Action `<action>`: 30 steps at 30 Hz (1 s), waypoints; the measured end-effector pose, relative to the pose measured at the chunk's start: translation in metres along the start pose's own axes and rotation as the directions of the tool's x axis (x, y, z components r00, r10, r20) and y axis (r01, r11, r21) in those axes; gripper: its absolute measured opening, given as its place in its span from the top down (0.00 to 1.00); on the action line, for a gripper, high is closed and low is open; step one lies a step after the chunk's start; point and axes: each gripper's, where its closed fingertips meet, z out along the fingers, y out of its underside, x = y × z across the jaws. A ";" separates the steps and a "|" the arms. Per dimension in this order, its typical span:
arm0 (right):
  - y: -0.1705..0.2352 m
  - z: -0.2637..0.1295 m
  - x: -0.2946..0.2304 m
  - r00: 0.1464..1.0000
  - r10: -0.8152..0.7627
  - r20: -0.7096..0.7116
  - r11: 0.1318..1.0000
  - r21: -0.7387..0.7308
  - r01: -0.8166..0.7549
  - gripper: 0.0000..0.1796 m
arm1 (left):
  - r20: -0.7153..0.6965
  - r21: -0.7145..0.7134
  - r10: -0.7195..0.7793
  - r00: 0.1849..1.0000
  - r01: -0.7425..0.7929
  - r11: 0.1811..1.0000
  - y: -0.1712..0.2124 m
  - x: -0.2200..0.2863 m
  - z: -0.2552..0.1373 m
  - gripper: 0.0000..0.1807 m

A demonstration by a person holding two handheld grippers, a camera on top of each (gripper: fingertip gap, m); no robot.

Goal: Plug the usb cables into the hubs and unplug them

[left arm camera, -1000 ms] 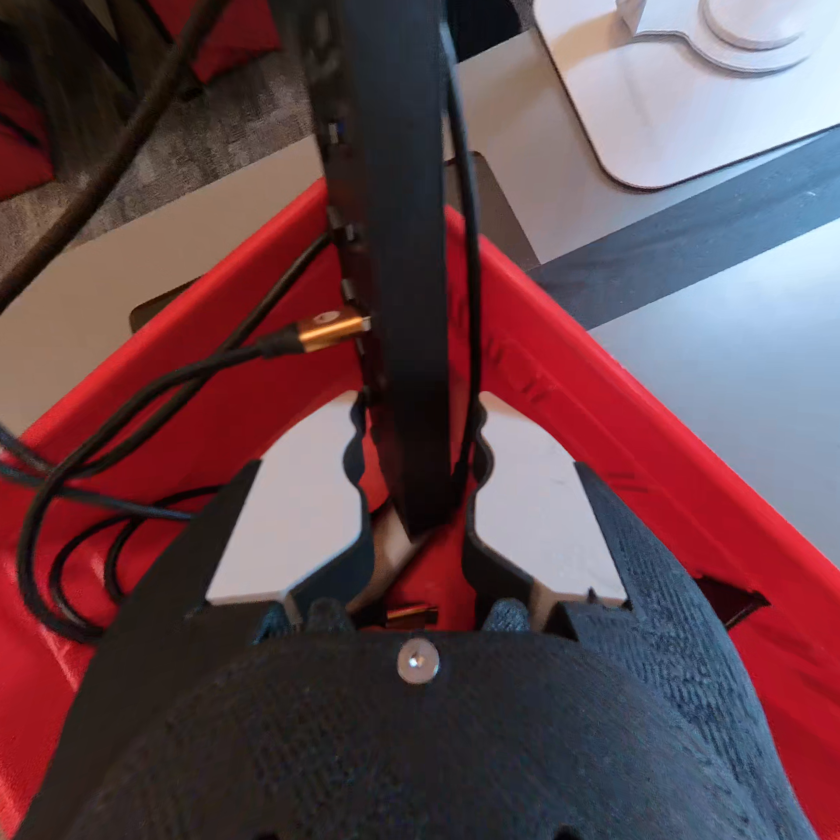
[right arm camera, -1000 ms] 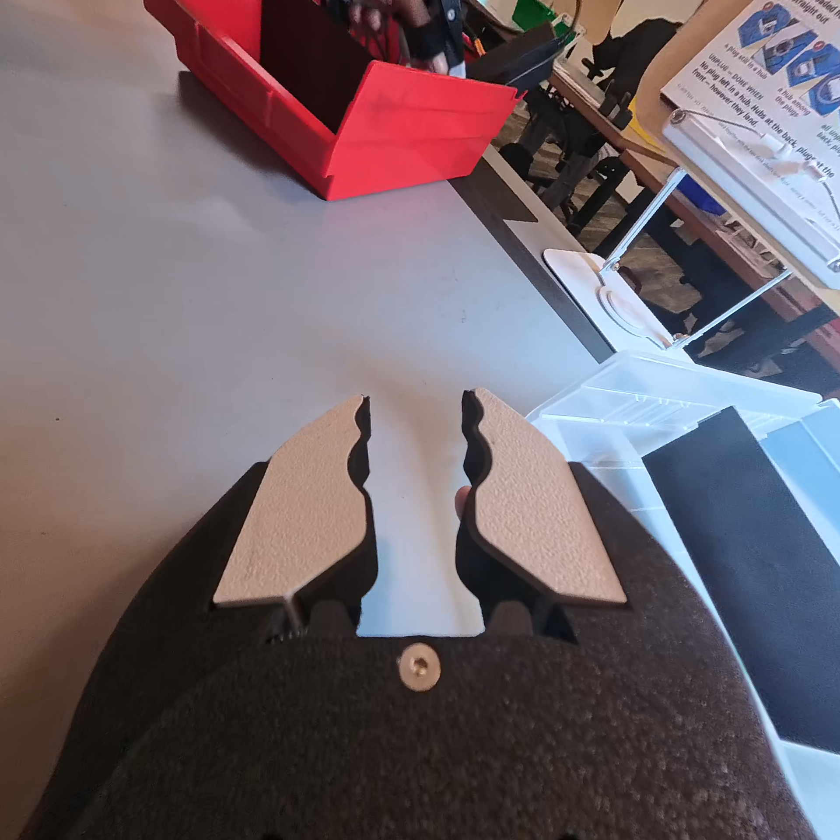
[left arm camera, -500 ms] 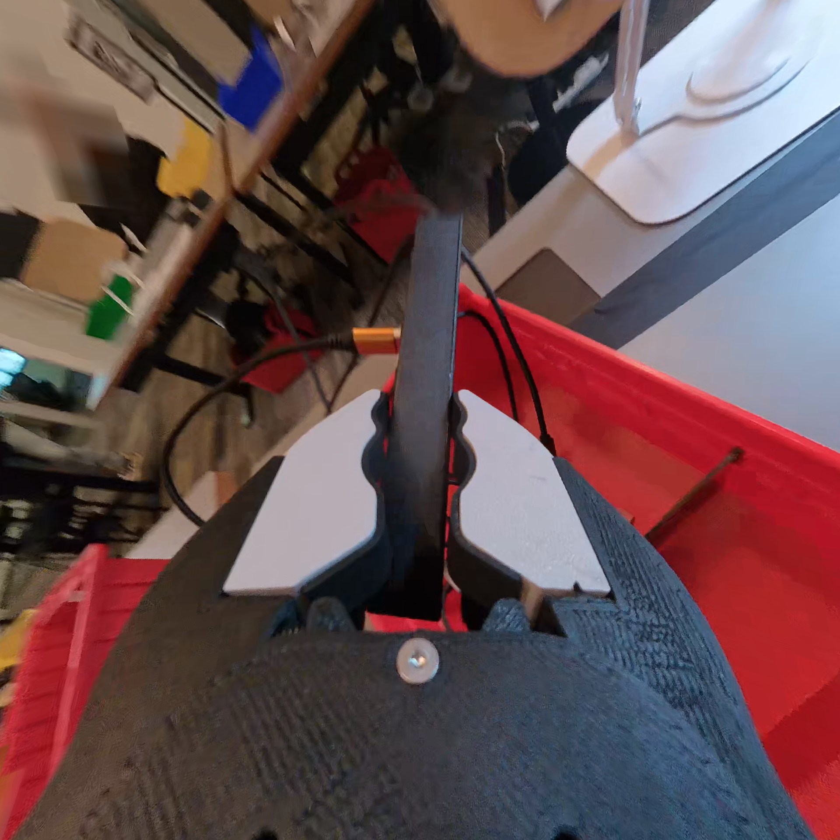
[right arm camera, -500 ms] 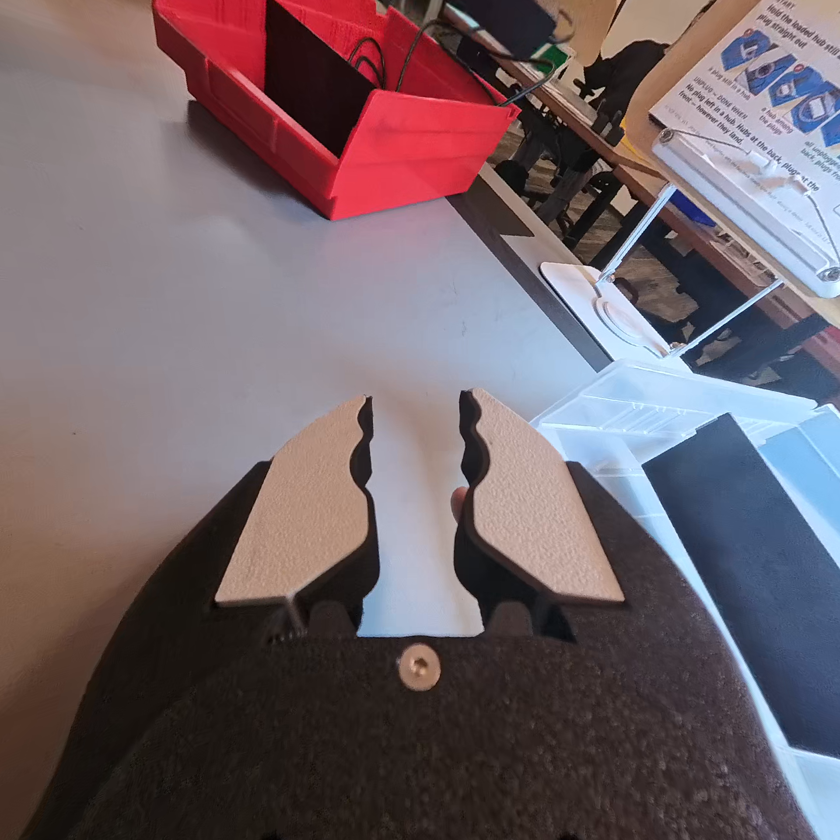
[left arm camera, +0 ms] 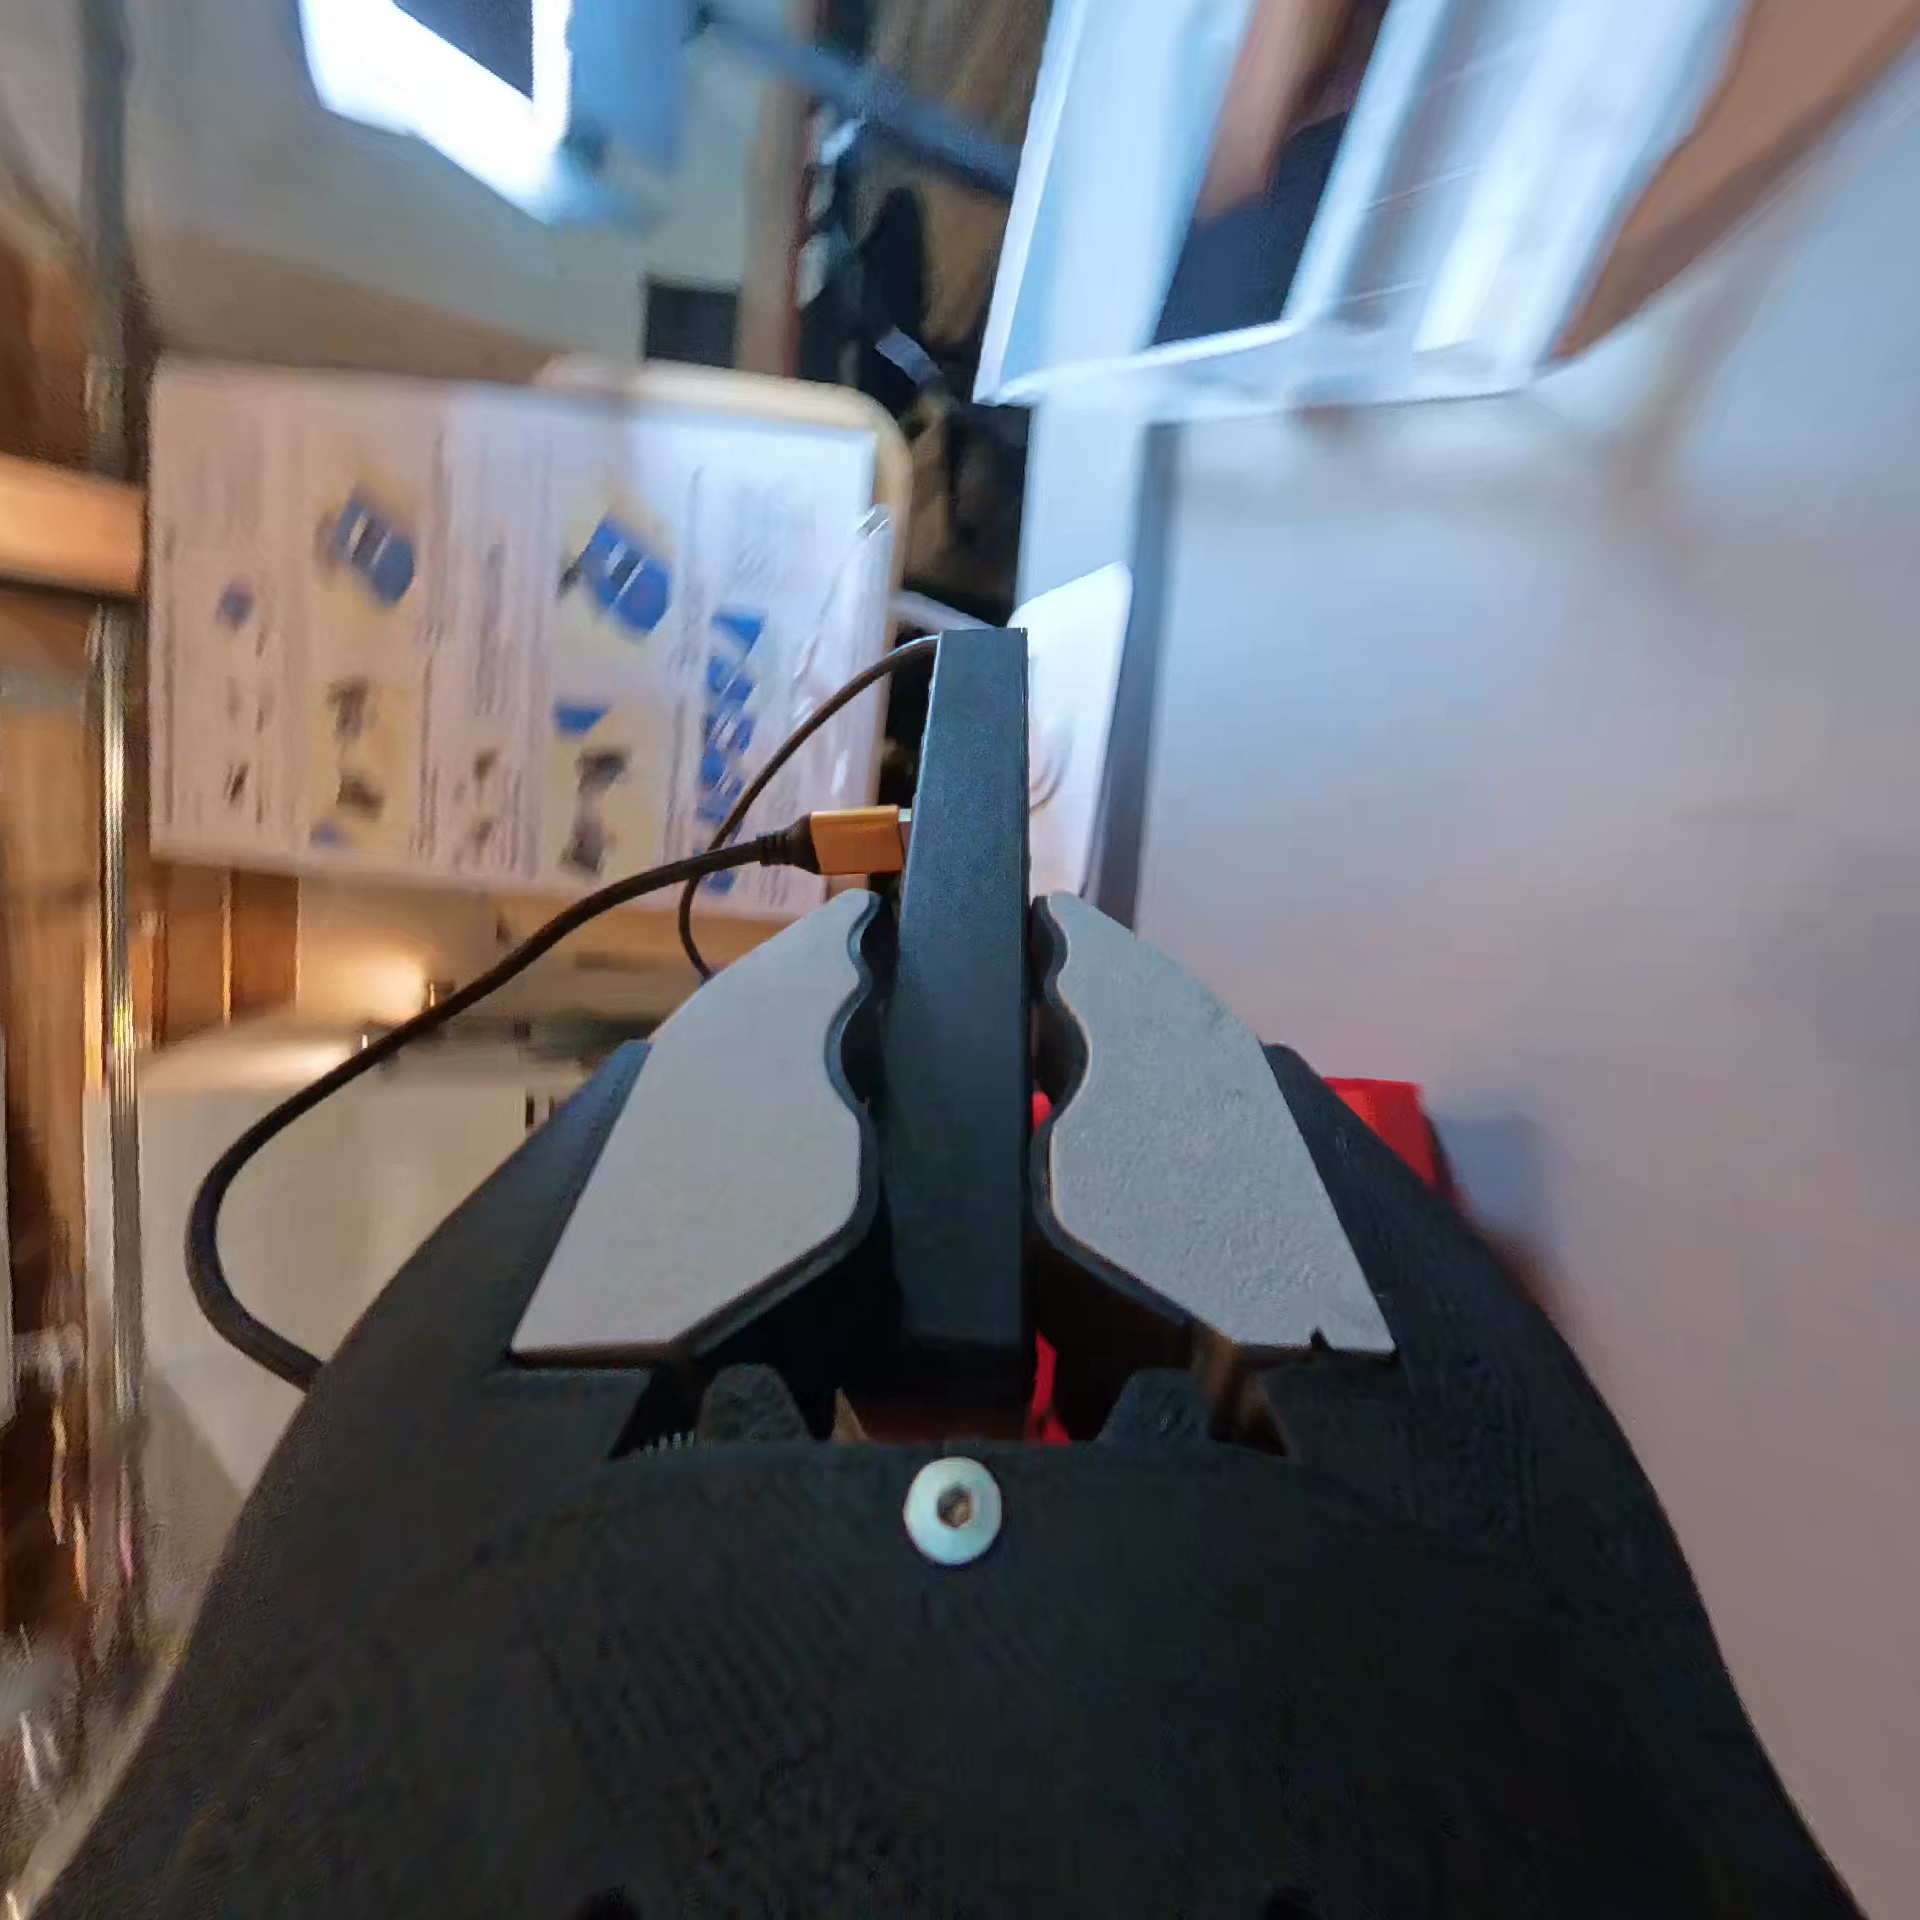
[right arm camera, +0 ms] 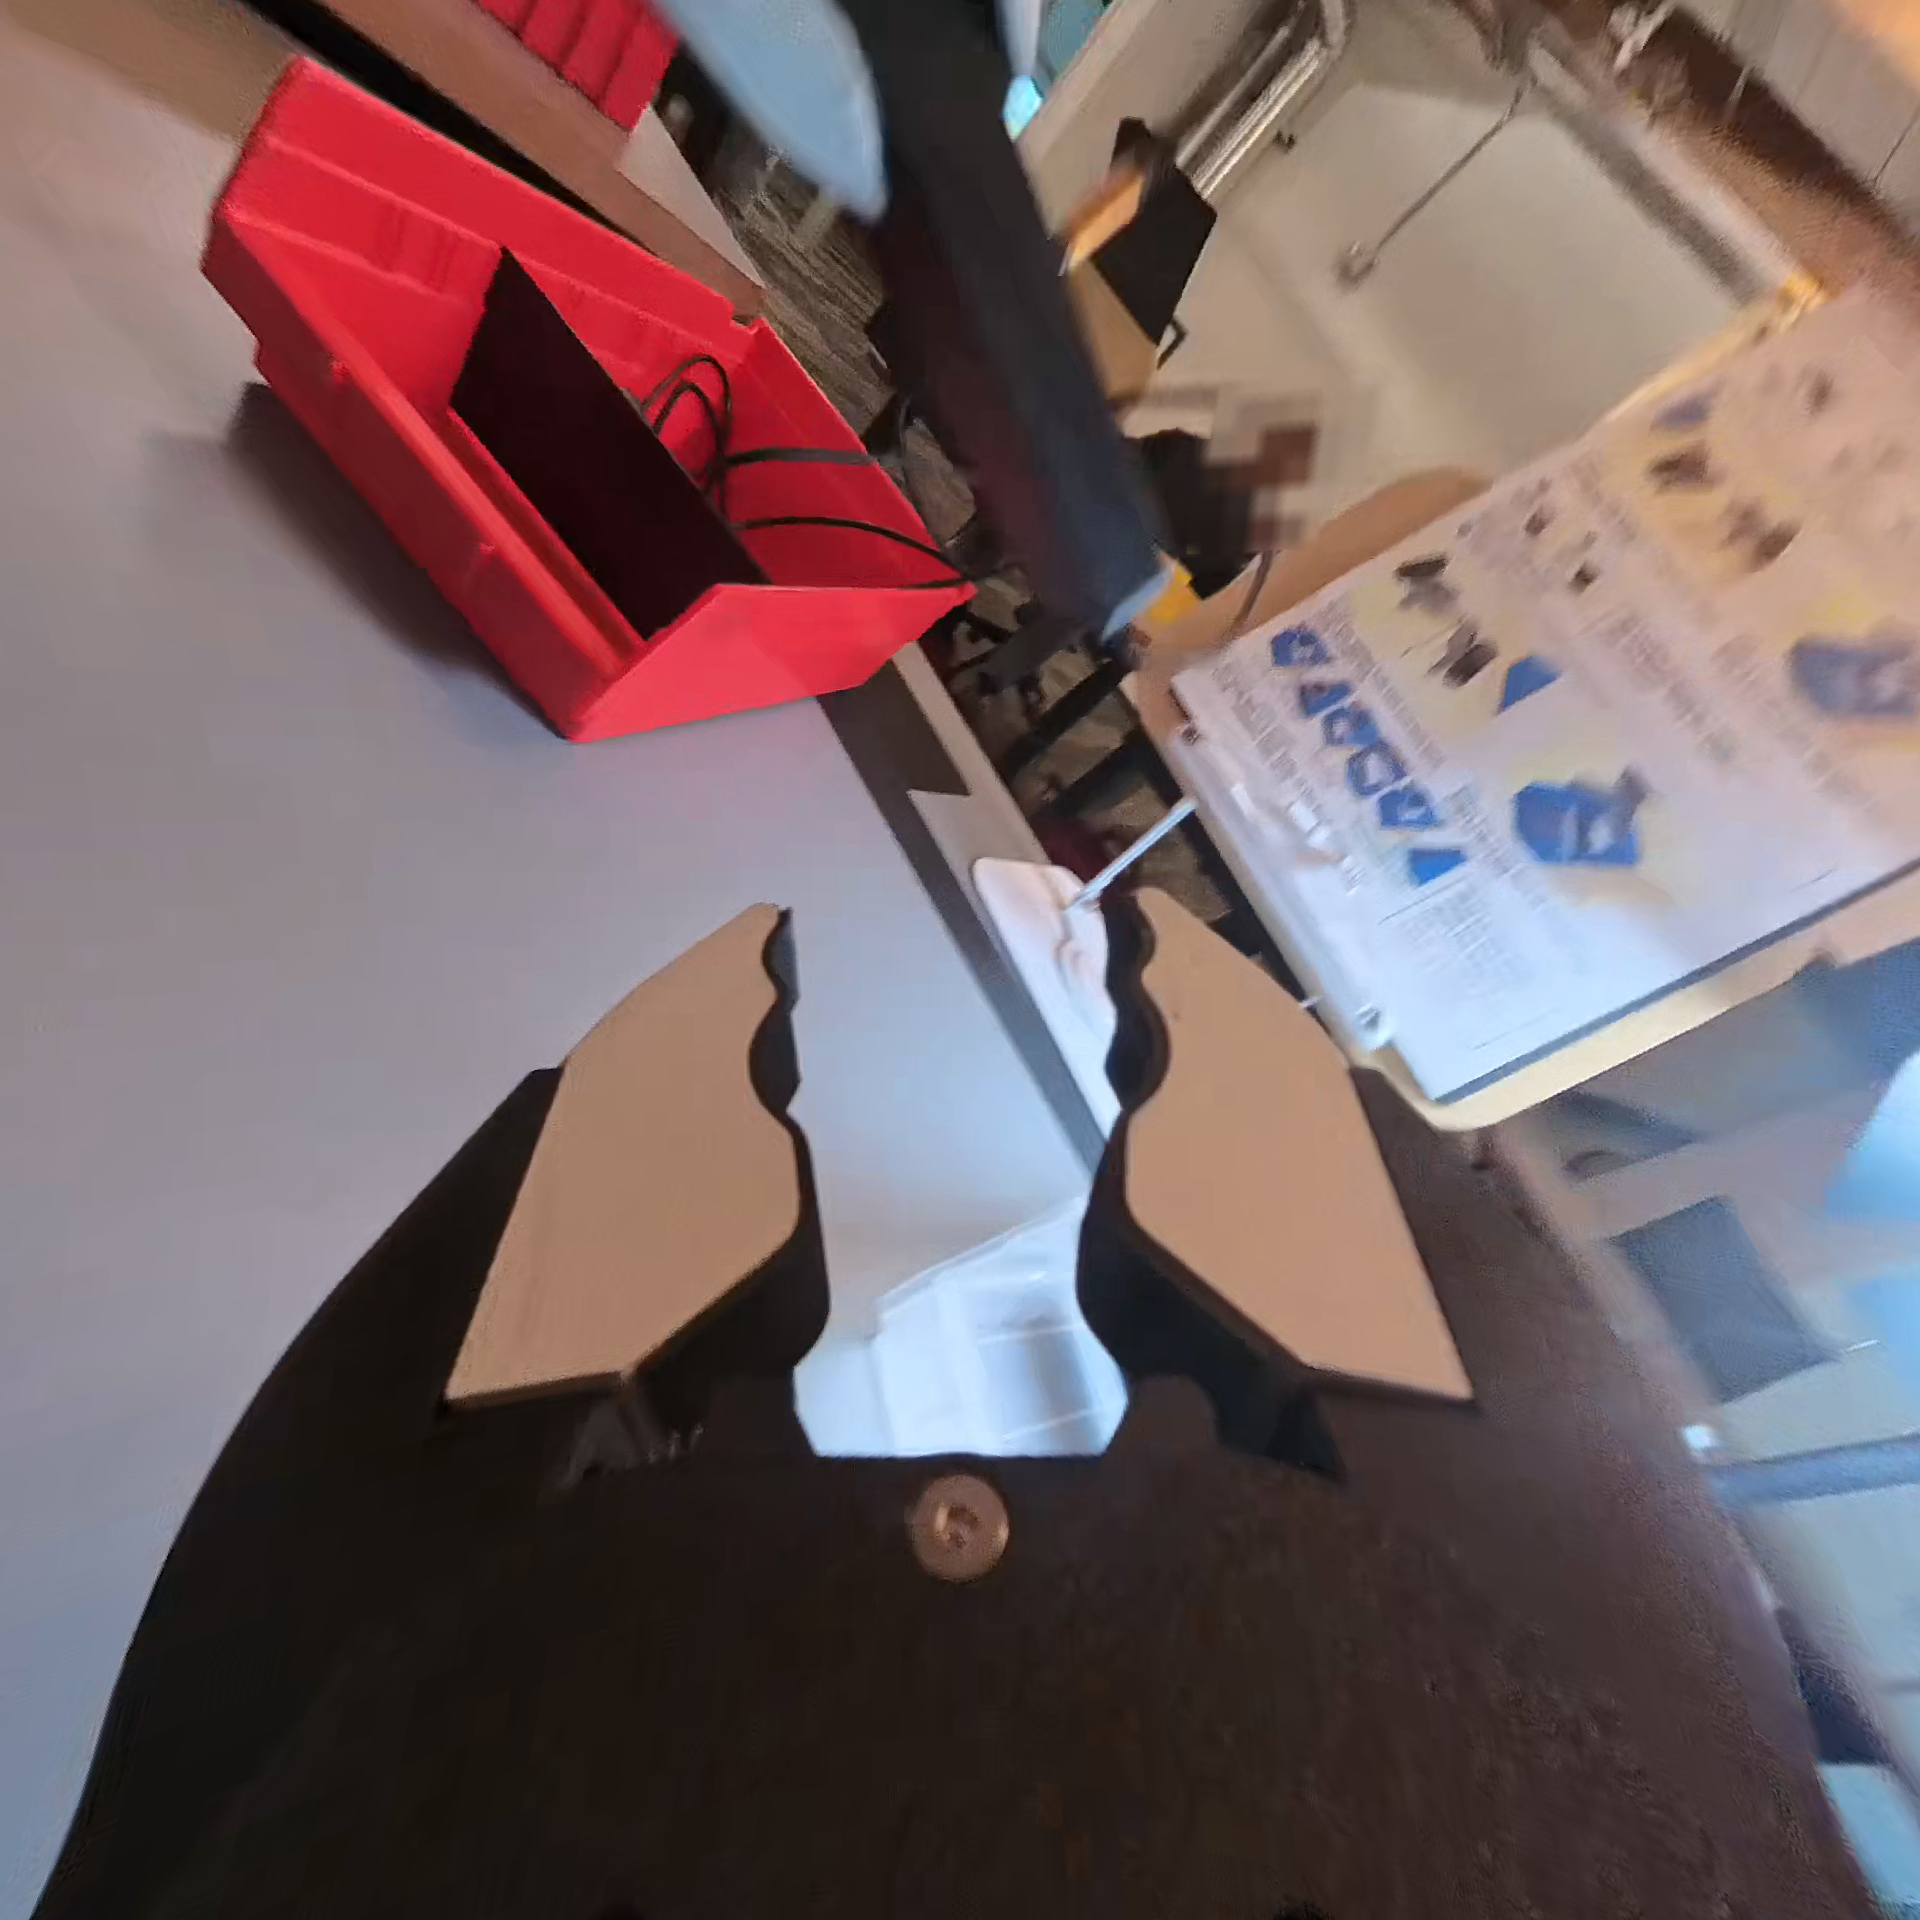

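Left gripper (left arm camera: 956,914) clamped black hub (left arm camera: 961,1039), held edge-on above table (left arm camera: 1507,831). Orange-collared cable (left arm camera: 852,840) plugged into hub's left side. Right gripper (right arm camera: 951,925) empty, fingers apart, above table near red bin (right arm camera: 727,655).

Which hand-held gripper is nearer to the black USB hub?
Left. The left hand-held gripper is clamped on the black USB hub; the right hand-held gripper hangs open above the table, with no hub between its fingers.
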 end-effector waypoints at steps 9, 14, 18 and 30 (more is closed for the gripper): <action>0.000 0.011 -0.055 0.945 -0.326 -0.002 0.944 0.056 0.326 0.86 | -0.157 0.230 0.285 0.946 -0.246 0.942 -0.062 0.102 -0.017 0.86; -0.008 0.000 -0.039 0.986 -0.164 -0.040 0.978 0.123 0.168 0.86 | -0.093 0.326 -0.049 0.994 0.077 0.942 -0.074 0.070 -0.027 0.74; -0.009 -0.006 -0.019 0.998 -0.003 -0.059 0.988 0.151 0.012 0.86 | -0.048 0.584 -0.512 0.858 0.440 0.682 -0.085 0.013 -0.066 0.77; -0.009 0.002 -0.042 0.991 0.107 -0.084 0.994 0.026 -0.105 0.86 | -0.496 0.223 -0.801 0.335 0.941 0.255 -0.080 0.084 0.023 0.62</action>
